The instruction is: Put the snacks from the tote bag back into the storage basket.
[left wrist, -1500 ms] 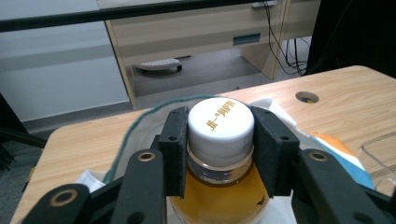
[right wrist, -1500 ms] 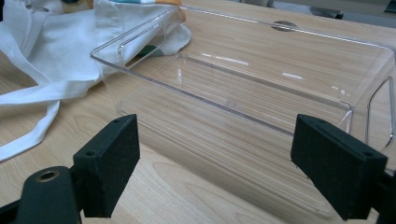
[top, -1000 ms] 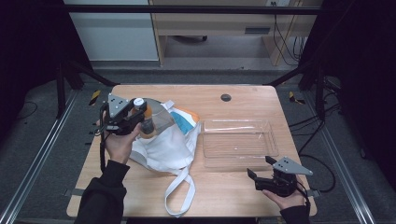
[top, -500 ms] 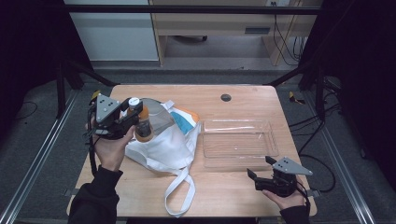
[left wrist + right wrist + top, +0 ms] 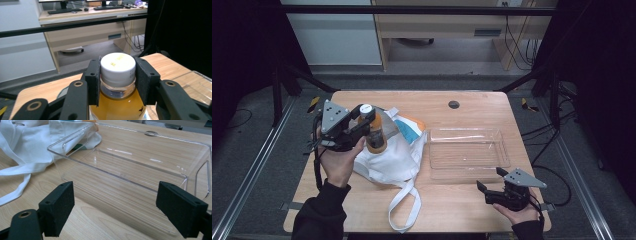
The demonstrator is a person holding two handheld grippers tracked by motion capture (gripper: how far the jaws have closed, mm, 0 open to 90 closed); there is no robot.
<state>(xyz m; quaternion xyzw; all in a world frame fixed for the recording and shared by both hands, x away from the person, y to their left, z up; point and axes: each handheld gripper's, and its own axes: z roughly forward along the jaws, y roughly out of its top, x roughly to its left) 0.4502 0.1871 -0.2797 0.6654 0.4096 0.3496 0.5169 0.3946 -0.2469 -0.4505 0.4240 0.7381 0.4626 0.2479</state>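
1. Resting at the near right corner of the table point(image 5: 452, 210): right gripper point(image 5: 492, 183), held in a hand point(image 5: 518, 214), jaws spread wide with nothing between them.
2. Pointing, in the right gripper view, at the near wall of the clear tray point(image 5: 140, 167), both black pads apart from it, bare wood beneath.
3. Sitting just beyond that gripper, toward the right edge of the table: the clear tray point(image 5: 467, 148), long sides running left to right, nothing visible inside.
4. Lying at the middle of the table, just left of the tray: white cloth bag point(image 5: 387, 160), crumpled, its long strap point(image 5: 404, 207) looping toward the near edge, a corner of the cloth touching the tray's left wall in the right gripper view.
5. Peeking out of the bag's far side: something teal and orange point(image 5: 411, 129), too hidden to tell what.
6. Hovering over the left part of the table, above the bag: left gripper point(image 5: 368, 119), gripped by the left hand point(image 5: 336, 162), jaws pinching a bottle point(image 5: 374, 134).
7. Clamping, in the left gripper view, on the neck and white cap point(image 5: 117, 66) of the bottle, pads pressing both sides, orange liquid below, bottle upright and clear of the tabletop.
8. Sitting near the far edge of the table: a small dark round hole point(image 5: 454, 104).
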